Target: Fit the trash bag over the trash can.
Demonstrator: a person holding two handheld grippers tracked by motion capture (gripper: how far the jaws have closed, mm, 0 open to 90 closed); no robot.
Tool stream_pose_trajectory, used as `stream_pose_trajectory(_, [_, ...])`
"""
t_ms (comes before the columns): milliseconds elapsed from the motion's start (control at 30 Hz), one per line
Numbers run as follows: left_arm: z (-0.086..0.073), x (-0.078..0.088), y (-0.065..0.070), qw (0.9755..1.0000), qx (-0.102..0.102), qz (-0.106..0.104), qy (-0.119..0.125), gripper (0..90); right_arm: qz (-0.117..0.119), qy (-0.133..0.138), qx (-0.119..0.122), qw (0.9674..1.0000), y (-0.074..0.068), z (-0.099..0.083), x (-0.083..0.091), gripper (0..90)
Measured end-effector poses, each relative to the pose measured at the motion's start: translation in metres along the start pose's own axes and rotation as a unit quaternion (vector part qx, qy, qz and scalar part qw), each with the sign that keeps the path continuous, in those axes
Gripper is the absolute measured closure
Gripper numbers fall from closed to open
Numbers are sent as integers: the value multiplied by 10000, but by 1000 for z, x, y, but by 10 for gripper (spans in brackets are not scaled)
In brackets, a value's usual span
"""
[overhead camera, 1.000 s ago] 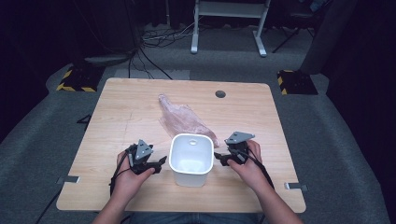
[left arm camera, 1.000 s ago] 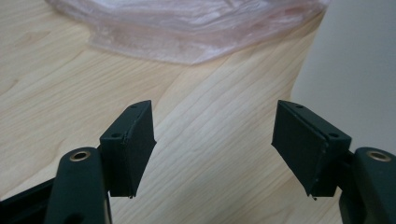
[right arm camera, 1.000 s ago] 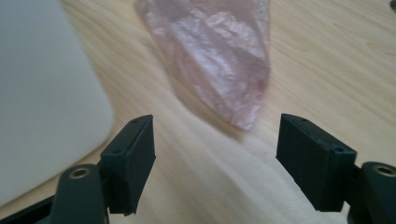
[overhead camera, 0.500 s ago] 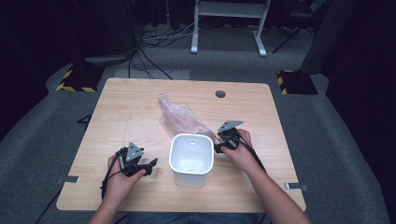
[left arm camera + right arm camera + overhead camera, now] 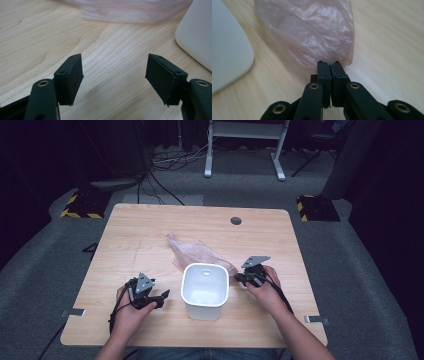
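A crumpled pinkish clear plastic bag (image 5: 195, 252) lies flat on the wooden table (image 5: 140, 235), just behind a white square bin (image 5: 202, 310). My right gripper (image 5: 237, 279) sits to the right of the bin's rim, at the bag's near end. Its jaws have just been closing and are now shut on the bag's edge (image 5: 312, 32), with the film pinched at the tips of the right gripper (image 5: 330, 66). My left gripper (image 5: 162, 297) rests low on the table to the left of the bin. In its own view the left gripper (image 5: 115, 75) is open over bare wood.
The bin's white wall (image 5: 197, 37) is close on the right in the left gripper view, and the bag (image 5: 130, 10) lies farther off. The bin (image 5: 227, 55) is at the left in the right gripper view. A dark round hole (image 5: 236, 220) marks the table's far side.
Both grippers have left the bin's sides. The left hand drew back to the left and stayed open. The right gripper went to the bag's near end and shut on it.
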State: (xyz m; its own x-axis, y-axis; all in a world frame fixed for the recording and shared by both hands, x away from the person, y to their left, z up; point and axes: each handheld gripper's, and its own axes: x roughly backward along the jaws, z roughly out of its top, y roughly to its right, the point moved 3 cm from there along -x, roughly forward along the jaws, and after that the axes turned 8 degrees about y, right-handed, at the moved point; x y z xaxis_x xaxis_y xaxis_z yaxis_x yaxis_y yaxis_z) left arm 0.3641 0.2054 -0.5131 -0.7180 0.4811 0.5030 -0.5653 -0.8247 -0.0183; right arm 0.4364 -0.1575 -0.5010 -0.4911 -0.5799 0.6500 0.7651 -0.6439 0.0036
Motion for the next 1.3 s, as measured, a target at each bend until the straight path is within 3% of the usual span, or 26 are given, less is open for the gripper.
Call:
stream_pose_trajectory(33, [1, -2, 0, 10000, 48, -29, 8, 300, -98, 93, -133, 9998, 1, -9, 15, 884])
stream_pose_trajectory(67, [1, -2, 0, 10000, 48, -29, 8, 301, -98, 93, -133, 9998, 1, -9, 15, 884])
stream_pose_trajectory(100, [2, -4, 2, 10000, 62, -53, 14, 301, -194, 17, -277, 9994, 1, -19, 29, 883])
stream_pose_trajectory(433, [8, -11, 5, 9999, -73, -121, 4, 302, -449, -58, -532, 9976, -7, -53, 74, 840])
stream_pose_trajectory(667, [8, -12, 7, 9998, -94, -147, -17, 302, -513, -276, -802, 9951, -26, -83, 108, 804])
stream_pose_trajectory(700, [8, -12, 7, 9998, -94, -147, -17, 302, -488, -321, -830, 9948, -28, -87, 111, 756])
stream_pose_trajectory(800, [7, -12, 7, 9999, -93, -139, -24, 301, -363, -541, -913, 9937, -34, -93, 116, 486])
stream_pose_trajectory(867, [7, -12, 7, 9999, -82, -130, -19, 301, -312, -479, -767, 9954, -38, -90, 121, 335])
stream_pose_trajectory(967, [6, -11, 8, 9999, -69, -121, -35, 301, -240, -209, -602, 9977, -41, -75, 126, 279])
stream_pose_trajectory(1033, [6, -11, 7, 9999, -102, -110, -22, 301, -210, -78, -569, 9981, -40, -68, 127, 273])
stream_pose_trajectory(1100, [6, -10, 7, 9999, -114, -104, -27, 302, -196, 153, -526, 9983, -35, -47, 126, 281])
stream_pose_trajectory(1300, [3, -8, 5, 9999, -42, -77, -50, 301, -324, 379, -435, 9978, -22, -7, 109, 272])
